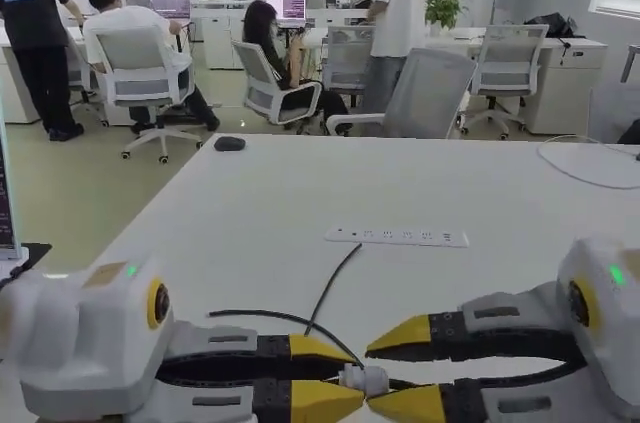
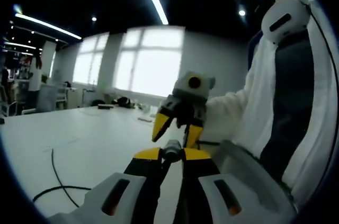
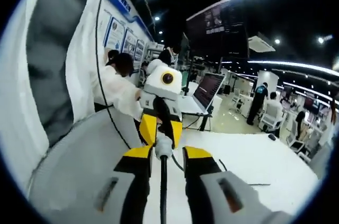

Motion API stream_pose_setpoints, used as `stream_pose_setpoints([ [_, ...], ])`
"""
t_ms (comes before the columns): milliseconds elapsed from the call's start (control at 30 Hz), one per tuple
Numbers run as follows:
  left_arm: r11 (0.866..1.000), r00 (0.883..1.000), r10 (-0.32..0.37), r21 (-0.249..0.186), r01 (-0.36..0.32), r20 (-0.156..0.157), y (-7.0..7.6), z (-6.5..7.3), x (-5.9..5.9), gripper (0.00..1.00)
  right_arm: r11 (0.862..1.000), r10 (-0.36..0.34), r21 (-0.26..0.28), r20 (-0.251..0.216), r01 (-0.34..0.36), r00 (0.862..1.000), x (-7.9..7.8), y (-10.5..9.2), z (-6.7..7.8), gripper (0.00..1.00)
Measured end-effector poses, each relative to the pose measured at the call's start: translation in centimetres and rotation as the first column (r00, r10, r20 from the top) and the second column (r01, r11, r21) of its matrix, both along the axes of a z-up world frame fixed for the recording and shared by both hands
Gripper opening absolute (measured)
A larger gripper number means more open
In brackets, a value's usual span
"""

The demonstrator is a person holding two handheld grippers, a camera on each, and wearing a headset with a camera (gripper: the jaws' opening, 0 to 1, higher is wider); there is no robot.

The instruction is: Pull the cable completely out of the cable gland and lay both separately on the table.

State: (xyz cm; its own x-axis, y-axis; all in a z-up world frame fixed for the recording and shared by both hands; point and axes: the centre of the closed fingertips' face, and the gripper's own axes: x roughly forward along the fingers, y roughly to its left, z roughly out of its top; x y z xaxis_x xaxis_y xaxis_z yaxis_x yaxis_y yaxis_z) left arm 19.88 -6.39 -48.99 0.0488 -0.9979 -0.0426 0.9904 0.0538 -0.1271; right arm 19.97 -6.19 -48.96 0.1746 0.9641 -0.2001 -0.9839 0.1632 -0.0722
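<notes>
The cable gland (image 1: 366,380), a small pale grey fitting, sits at the bottom centre of the head view. It is held over the white surface (image 1: 300,183) between the yellow tips of the left hand-held gripper (image 2: 172,156). That gripper comes in from the lower left and is clamped on the gland. The black cable (image 1: 330,288) is in the gland, not pulled out. From the fitting it runs up and to the left across the surface, one strand ending near a white power strip (image 1: 397,236) in the middle of the frame and another curving off toward the left. In the right gripper view a straight stretch of the same cable drops from the gland down the centre of the frame. The right hand-held gripper (image 3: 163,155) enters the head view from the lower right and faces the left one tip to tip. Its jaws are apart, one on each side of that straight stretch, with a gap showing on both sides, so it grips nothing. Farther up the head view a dark mouse (image 1: 229,143) lies near the far edge of the surface, and a thin white cord (image 1: 590,168) loops at the right edge. Beyond the surface stand grey office chairs (image 1: 430,93), and people sit and stand among desks.
</notes>
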Motion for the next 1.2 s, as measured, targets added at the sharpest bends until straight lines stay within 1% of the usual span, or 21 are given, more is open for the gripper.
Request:
stream_pose_setpoints([
  [33,1.0,1.0,-0.001,0.001,0.001,0.006,-0.1,0.1,-0.1,0.15,0.999,-0.001,0.047,-0.083,0.005,0.997,0.1,-0.1,0.4,0.26],
  [100,1.0,1.0,0.003,-0.006,-0.002,0.03,0.0,0.4,0.0,0.15,0.996,-0.004,0.087,-0.13,0.015,0.991,0.3,-0.3,0.5,0.24],
  [167,1.0,0.998,0.006,-0.008,-0.006,0.056,0.1,0.5,0.1,0.15,0.996,-0.006,0.085,-0.197,0.023,0.98,0.3,-0.4,0.2,0.21],
  [200,1.0,0.998,0.009,-0.009,-0.008,0.064,0.1,0.5,0.2,0.15,0.995,-0.001,0.101,-0.237,0.026,0.972,0.2,-0.4,0.3,0.22],
  [267,1.0,0.997,0.009,-0.014,-0.008,0.08,0.2,0.7,0.3,0.15,0.99,0.009,0.14,-0.279,0.032,0.96,0.2,-0.3,0.6,0.27],
  [333,1.0,0.996,0.01,-0.013,-0.009,0.088,0.1,0.7,0.3,0.15,0.987,0.03,0.162,-0.337,0.027,0.941,0.1,-0.3,0.7,0.27],
  [400,1.0,0.995,0.008,-0.01,-0.008,0.101,0.0,0.8,0.2,0.15,0.986,0.033,0.165,-0.344,0.025,0.938,0.2,-0.4,0.6,0.26],
  [533,1.0,0.993,0.004,-0.011,-0.003,0.118,-0.1,1.0,0.1,0.15,0.987,0.046,0.16,-0.388,0.018,0.92,-0.1,-0.3,0.0,0.25],
  [600,1.0,0.993,0.001,-0.007,0.0,0.121,-0.2,0.9,0.0,0.15,0.984,0.054,0.177,-0.413,0.022,0.909,-0.1,-0.3,0.1,0.2],
  [633,1.0,0.993,-0.001,-0.005,0.002,0.122,-0.2,0.9,0.0,0.15,0.982,0.058,0.186,-0.419,0.023,0.906,-0.2,-0.3,0.3,0.15],
  [667,1.0,0.992,0.002,-0.001,-0.002,0.125,-0.2,0.8,0.1,0.15,0.981,0.073,0.192,-0.424,0.01,0.903,-0.4,-0.3,0.4,0.13],
  [800,1.0,0.992,-0.011,0.006,0.01,0.126,-0.2,0.7,-0.2,0.15,0.983,0.071,0.181,-0.439,0.011,0.896,-0.6,-0.3,0.3,0.12],
  [833,1.0,0.992,-0.011,0.006,0.011,0.126,-0.3,0.7,-0.2,0.15,0.984,0.07,0.176,-0.431,0.008,0.899,-0.7,-0.3,0.4,0.12],
  [867,1.0,0.992,-0.01,0.006,0.009,0.127,-0.3,0.7,-0.1,0.15,0.986,0.065,0.169,-0.405,0.005,0.912,-0.7,-0.3,0.5,0.12],
  [933,1.0,0.994,-0.011,0.004,0.011,0.112,-0.3,0.7,0.0,0.15,0.988,0.064,0.155,-0.385,-0.003,0.921,-0.7,-0.3,0.6,0.11],
  [967,1.0,0.995,-0.011,0.001,0.011,0.104,-0.2,0.8,0.0,0.15,0.988,0.062,0.152,-0.353,-0.008,0.934,-0.6,-0.3,0.7,0.11],
  [1000,1.0,0.995,-0.011,0.001,0.011,0.104,-0.2,0.8,0.0,0.15,0.99,0.062,0.144,-0.356,-0.011,0.932,-0.9,-0.3,0.7,0.11],
  [1033,1.0,0.995,-0.011,-0.004,0.012,0.099,-0.2,0.9,0.0,0.15,0.99,0.061,0.142,-0.345,-0.012,0.936,-0.8,-0.3,0.8,0.1],
  [1100,1.0,0.997,-0.012,-0.007,0.013,0.077,-0.2,1.0,0.0,0.15,0.993,0.06,0.118,-0.291,-0.026,0.955,-0.9,-0.2,0.8,0.1],
  [1167,1.0,0.998,-0.014,-0.003,0.014,0.057,-0.2,0.8,0.0,0.15,0.996,0.059,0.083,-0.24,-0.04,0.969,-1.0,-0.2,0.6,0.1],
  [1200,1.0,0.999,-0.015,-0.003,0.015,0.041,-0.1,0.8,0.0,0.15,0.997,0.061,0.068,-0.203,-0.049,0.977,-1.1,-0.1,0.5,0.1],
])
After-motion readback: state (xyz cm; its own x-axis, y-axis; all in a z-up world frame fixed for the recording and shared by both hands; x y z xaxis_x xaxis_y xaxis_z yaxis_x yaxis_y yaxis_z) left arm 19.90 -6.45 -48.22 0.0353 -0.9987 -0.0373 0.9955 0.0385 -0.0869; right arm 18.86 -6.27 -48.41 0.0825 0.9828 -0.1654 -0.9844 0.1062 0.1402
